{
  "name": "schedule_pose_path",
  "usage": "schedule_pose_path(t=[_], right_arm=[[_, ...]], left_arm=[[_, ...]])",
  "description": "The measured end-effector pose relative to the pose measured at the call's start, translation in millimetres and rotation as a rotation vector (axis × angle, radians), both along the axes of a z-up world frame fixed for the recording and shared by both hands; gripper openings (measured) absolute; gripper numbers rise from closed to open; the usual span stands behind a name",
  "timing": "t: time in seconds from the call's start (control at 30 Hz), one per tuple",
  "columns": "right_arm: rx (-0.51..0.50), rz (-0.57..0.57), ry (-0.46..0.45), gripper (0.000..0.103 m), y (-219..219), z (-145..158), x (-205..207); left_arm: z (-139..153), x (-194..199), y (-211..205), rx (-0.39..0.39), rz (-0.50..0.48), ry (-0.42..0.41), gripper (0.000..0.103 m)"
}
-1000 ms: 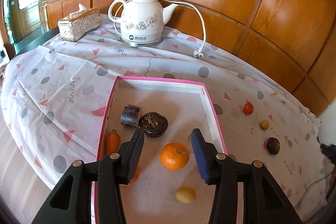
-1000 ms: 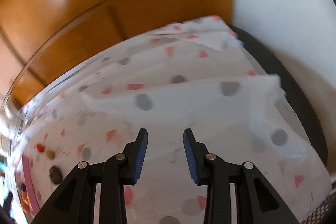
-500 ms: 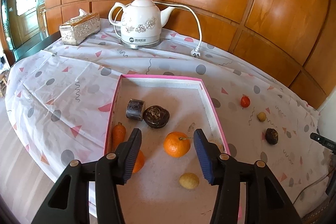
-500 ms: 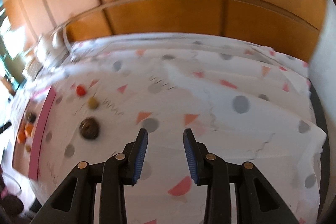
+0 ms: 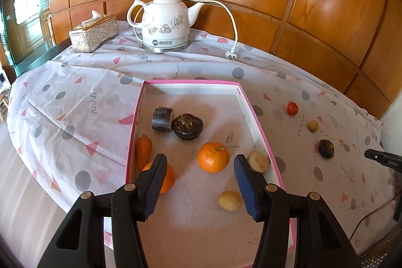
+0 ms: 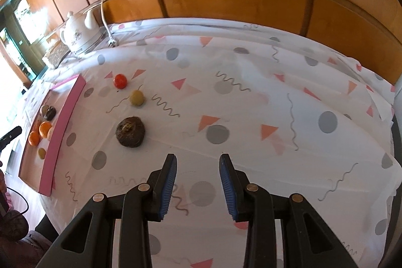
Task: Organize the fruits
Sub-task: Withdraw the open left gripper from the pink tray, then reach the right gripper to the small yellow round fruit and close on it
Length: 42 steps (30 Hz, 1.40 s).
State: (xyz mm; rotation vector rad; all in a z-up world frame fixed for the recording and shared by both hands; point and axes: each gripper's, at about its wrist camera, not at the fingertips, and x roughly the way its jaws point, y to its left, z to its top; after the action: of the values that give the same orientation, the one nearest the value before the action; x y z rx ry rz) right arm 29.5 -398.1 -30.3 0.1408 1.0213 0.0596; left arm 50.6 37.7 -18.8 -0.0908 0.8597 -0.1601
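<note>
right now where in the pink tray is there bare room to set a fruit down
The far end of the pink tray, between its back wall and the dark cylinder, is bare. So is the near floor, this side of the yellow fruit. The middle, around the orange and carrot, is crowded.

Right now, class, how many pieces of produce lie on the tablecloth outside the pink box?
3, all to the right of the pink box: a small red fruit farthest back, a small yellow fruit in the middle, and a dark brown round one nearest. None looks hidden.
</note>
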Motion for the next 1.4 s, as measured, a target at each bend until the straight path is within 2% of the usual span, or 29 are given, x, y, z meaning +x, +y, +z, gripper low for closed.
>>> schedule_pose_path(t=[0.33,0.63,0.83,1.17,1.27,1.3,1.4], right_arm=[[0.009,0.073,0.024,0.035,38,-5,20],[-0.003,0.15,0.026,0.035,95,-9,65],[-0.037,0.146,0.051,0.035,117,-21,100],[-0.161,0.093,0.112,0.037,129,-47,138],[-0.14,0.092,0.126,0.03,127,-52,143],[-0.158,0.095,0.134,0.022,128,-55,144],[-0.158,0.095,0.129,0.022,128,-56,143]], left_arm=[[0,-7,8,-0.022,0.018,-0.002,0.057],[0,-12,23,-0.04,0.049,0.005,0.06],[-5,-14,40,-0.057,0.088,0.024,0.06],[-11,-17,54,-0.07,0.135,0.041,0.063],[-11,-18,59,-0.073,0.154,0.044,0.063],[-11,-19,60,-0.075,0.158,0.045,0.064],[-12,-20,63,-0.08,0.169,0.049,0.064]])
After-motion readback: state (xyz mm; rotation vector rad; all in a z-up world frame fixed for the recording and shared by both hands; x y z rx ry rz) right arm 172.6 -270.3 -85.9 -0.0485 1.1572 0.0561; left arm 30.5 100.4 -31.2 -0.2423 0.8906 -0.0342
